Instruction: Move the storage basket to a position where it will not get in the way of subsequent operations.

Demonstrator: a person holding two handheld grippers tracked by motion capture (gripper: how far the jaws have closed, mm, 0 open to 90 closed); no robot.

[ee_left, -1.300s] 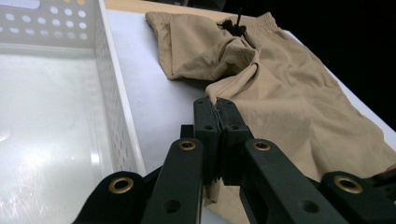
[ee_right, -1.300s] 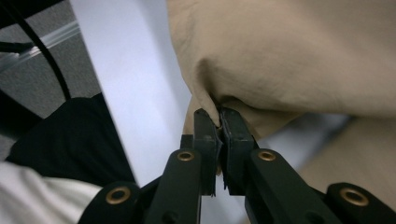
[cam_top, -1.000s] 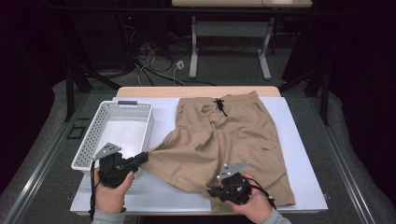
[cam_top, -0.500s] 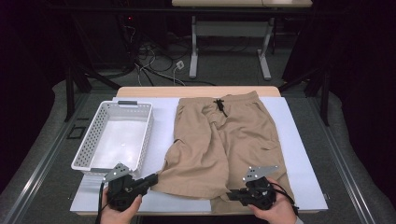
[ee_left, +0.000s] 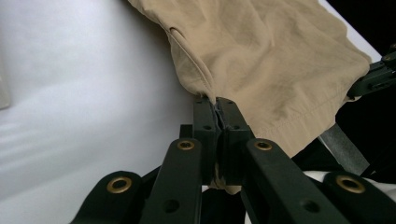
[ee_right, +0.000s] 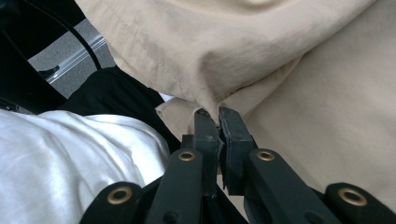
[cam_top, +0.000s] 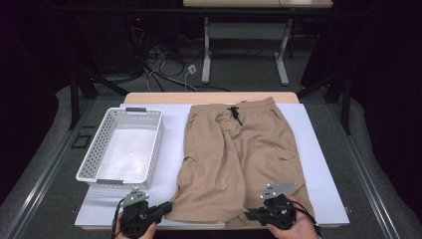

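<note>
Your table point(cam_top: 323, 149), covered in white, carries everything. The tan shorts point(cam_top: 244, 159) lie flat across its middle, waistband and black drawstring point(cam_top: 234, 113) at the far edge, leg hems at your near edge. To their left, apart from the fabric, the white perforated basket point(cam_top: 94, 149) sits upright.

Your left gripper point(cam_top: 166, 206) is at the near left corner of the shorts, level with the tabletop, its jaws pinched together on the hem of the left leg; in the left gripper view point(ee_left: 217, 105) a thin fold of tan cloth sits between the black pads. Your right gripper point(cam_top: 249, 215) is at the near hem of the right leg, jaws likewise clamped on the fabric; in the right gripper view point(ee_right: 218, 116) the cloth bunches up just above the closed tips.
</note>
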